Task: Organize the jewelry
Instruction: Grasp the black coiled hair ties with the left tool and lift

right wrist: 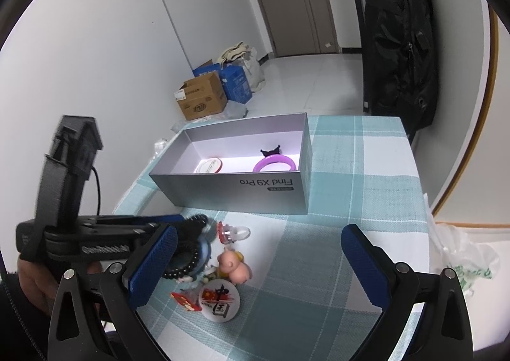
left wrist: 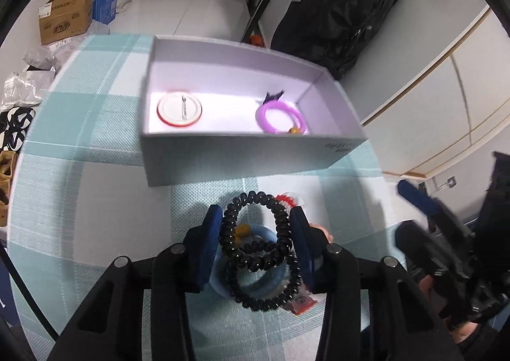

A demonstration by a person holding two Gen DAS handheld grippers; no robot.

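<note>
My left gripper [left wrist: 256, 224] is shut on a black beaded bracelet [left wrist: 259, 252], held just above a blue bangle [left wrist: 255, 281] on the checked tablecloth. The grey box [left wrist: 242, 150] lies just beyond, holding a round pin badge [left wrist: 179, 109] and a purple bangle [left wrist: 280, 117]. My right gripper [right wrist: 259, 247] is open and empty over the cloth. In the right wrist view the left gripper [right wrist: 178, 227] holds the bracelet [right wrist: 188, 252] beside a pink pig figure [right wrist: 234, 265], a round "China" badge [right wrist: 219, 300], a red pin [right wrist: 186, 302] and a clear ring [right wrist: 232, 232].
The box [right wrist: 236, 192] stands on the table's far part. Cardboard and blue boxes [right wrist: 204, 99] sit on the floor beyond. A black bag [right wrist: 398, 42] hangs at the right. A plastic bag [right wrist: 462, 262] lies at the table's right edge.
</note>
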